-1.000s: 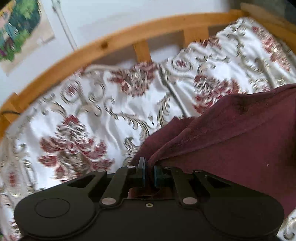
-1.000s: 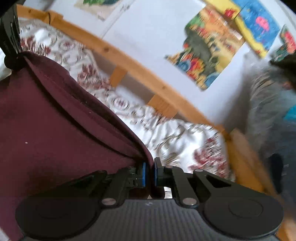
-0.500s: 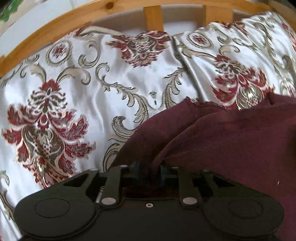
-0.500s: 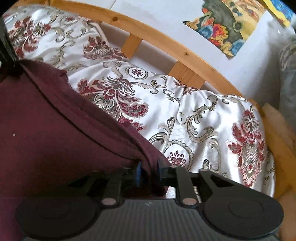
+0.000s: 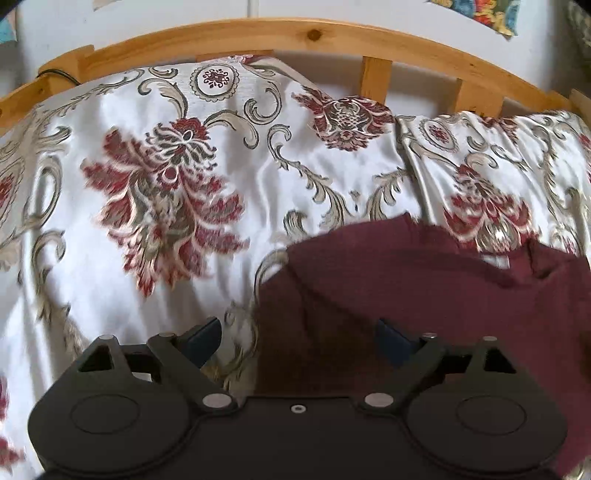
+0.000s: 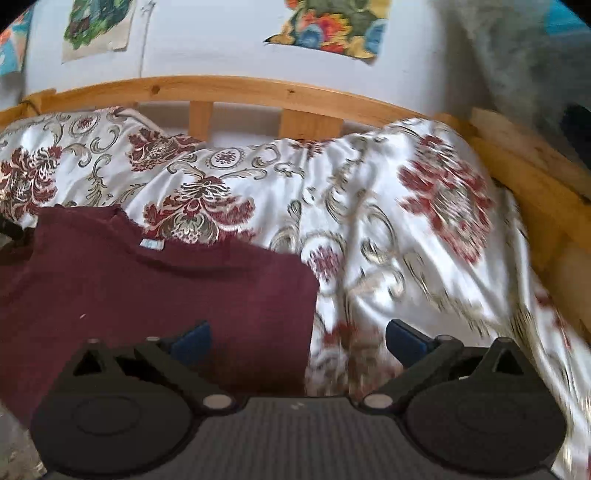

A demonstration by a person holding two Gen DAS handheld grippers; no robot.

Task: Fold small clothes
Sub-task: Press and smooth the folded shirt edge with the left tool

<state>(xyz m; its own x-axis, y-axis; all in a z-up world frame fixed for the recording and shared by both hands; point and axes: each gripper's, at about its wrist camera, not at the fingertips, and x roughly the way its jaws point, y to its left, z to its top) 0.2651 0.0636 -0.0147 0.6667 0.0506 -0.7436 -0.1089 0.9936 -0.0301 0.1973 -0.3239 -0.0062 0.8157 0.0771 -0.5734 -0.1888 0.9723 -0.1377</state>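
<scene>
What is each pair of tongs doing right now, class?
Left tongs: open, holding nothing, over the shirt edge.
Right tongs: open, holding nothing, over the shirt's other edge.

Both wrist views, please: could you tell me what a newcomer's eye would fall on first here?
First the dark red garment, lying spread on the bed with a small pale label at its neckline. Around it the shiny white bedspread with big red flowers fills most of both views, backed by a curved wooden bed rail. In the foreground, the left gripper and right gripper are both wide open, each straddling a side edge of the garment.
</scene>
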